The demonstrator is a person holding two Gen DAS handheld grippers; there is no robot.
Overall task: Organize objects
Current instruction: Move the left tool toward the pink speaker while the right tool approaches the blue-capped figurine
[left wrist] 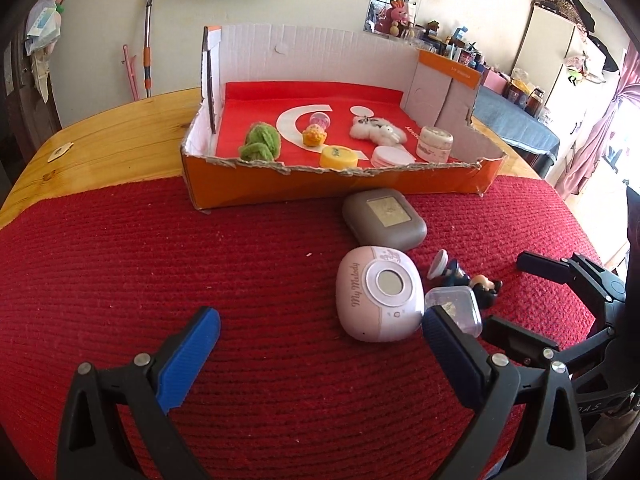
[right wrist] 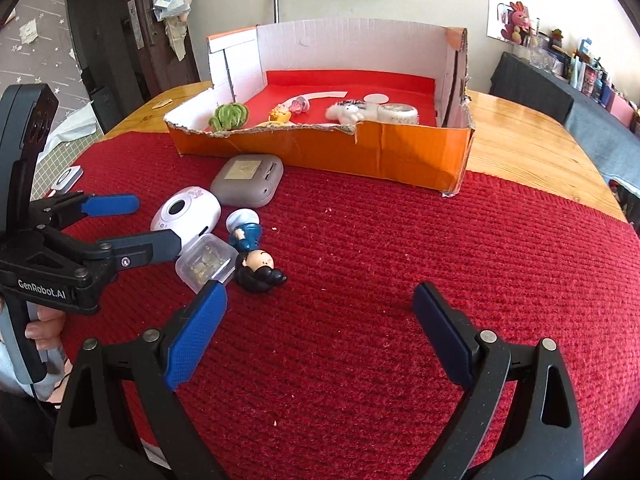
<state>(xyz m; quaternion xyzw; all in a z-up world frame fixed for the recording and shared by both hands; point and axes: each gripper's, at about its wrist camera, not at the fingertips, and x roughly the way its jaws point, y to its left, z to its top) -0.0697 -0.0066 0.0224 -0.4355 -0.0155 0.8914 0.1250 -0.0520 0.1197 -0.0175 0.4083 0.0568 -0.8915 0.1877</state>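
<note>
My left tool (left wrist: 320,354) hangs with its fingers spread wide apart over the red mat (left wrist: 200,260), holding nothing; the pink case (left wrist: 380,294) lies just ahead beside its right finger. My right tool (right wrist: 320,324) is likewise spread and empty, with the clear small box (right wrist: 206,262) touching its left fingertip and the figurine (right wrist: 254,256) beside that. The grey case (right wrist: 248,180) sits near the orange cardboard box (right wrist: 380,148) on the wooden desk (right wrist: 528,140).
</note>
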